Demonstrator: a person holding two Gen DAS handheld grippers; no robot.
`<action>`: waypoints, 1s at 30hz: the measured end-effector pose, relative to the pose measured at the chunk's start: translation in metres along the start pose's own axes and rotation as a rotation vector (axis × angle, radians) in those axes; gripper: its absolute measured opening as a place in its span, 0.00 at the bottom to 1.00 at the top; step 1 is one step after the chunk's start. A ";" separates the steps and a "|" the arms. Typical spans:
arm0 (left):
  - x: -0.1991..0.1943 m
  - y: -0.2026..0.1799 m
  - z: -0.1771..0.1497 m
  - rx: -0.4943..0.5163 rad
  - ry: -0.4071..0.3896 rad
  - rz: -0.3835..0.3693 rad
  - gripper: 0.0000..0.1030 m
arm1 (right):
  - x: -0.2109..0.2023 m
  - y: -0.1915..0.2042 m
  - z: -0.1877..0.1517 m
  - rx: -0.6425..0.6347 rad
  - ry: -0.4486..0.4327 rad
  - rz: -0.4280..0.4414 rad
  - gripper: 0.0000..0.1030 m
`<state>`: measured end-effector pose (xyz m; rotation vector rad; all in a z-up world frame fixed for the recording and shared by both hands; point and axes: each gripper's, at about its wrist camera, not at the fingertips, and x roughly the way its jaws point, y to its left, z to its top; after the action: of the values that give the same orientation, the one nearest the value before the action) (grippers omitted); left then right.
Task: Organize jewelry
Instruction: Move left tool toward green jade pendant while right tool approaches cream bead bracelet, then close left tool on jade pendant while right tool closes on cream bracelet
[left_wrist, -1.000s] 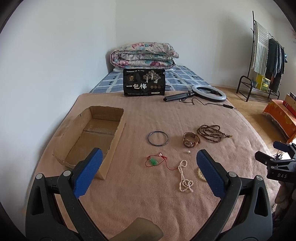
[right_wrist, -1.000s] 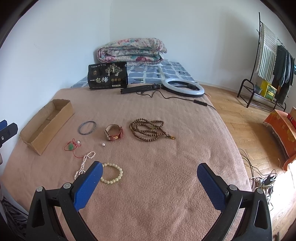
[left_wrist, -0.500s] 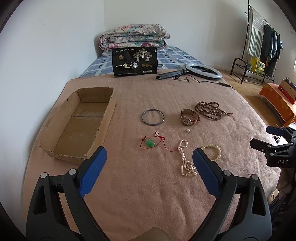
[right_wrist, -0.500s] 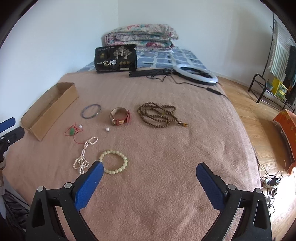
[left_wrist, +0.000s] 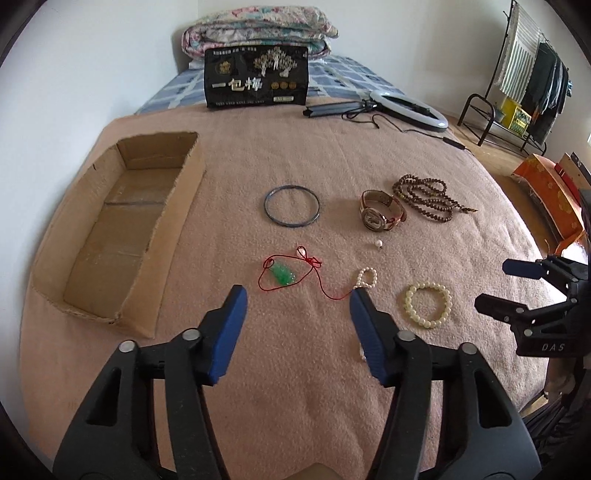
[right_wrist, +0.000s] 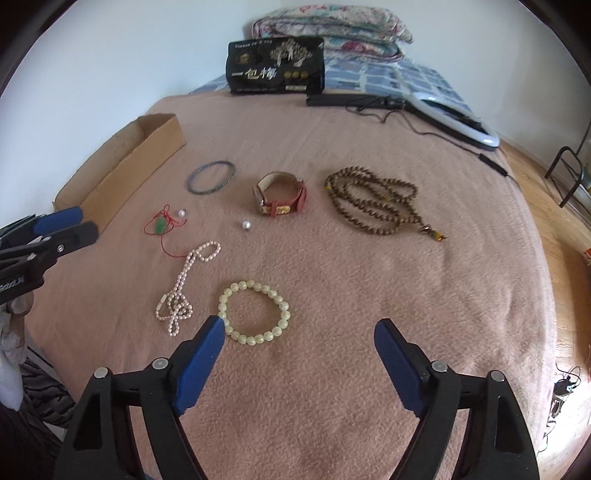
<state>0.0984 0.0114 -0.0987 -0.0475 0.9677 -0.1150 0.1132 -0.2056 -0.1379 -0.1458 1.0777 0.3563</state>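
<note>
Left gripper (left_wrist: 298, 293) hung above the pink blanket (left_wrist: 332, 387), blue-padded jaws about half apart and closing, nothing between them but bare blanket. Just beyond its tips lay the green pendant on a red cord (left_wrist: 282, 275), the cord trailing right toward a white pearl necklace (left_wrist: 365, 277) partly hidden behind the right-hand finger. Right gripper (right_wrist: 299, 328) likewise over the blanket, jaws wider and also closing, empty; left fingertip just beside the pale green bead bracelet (right_wrist: 255, 312), contact impossible to tell. Pearl necklace left of that bracelet in the right wrist view. Farther out: a thin dark bangle (left_wrist: 291, 205), a wristwatch with a red-brown strap (right_wrist: 280, 195), a loose single pearl (right_wrist: 246, 224), and a long coiled string of brown wooden beads (right_wrist: 373, 201). All jewelry on the blanket, none in the open shallow cardboard box (left_wrist: 173, 206) at the left edge. Beyond, a black printed package (left_wrist: 256, 79) stood upright, with a white ring light (left_wrist: 410, 109) on its folded stand, and a folded floral quilt (left_wrist: 258, 27) against the wall.
</note>
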 end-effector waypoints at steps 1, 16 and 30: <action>0.006 0.002 0.002 -0.014 0.020 -0.009 0.49 | 0.004 0.000 0.001 -0.003 0.010 0.004 0.77; 0.078 0.018 0.018 -0.115 0.134 0.003 0.35 | 0.043 -0.017 0.004 0.042 0.096 0.037 0.54; 0.104 0.025 0.017 -0.135 0.171 0.008 0.25 | 0.056 -0.005 0.008 0.024 0.127 0.099 0.45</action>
<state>0.1727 0.0238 -0.1771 -0.1599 1.1459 -0.0467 0.1457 -0.1956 -0.1838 -0.0950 1.2174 0.4280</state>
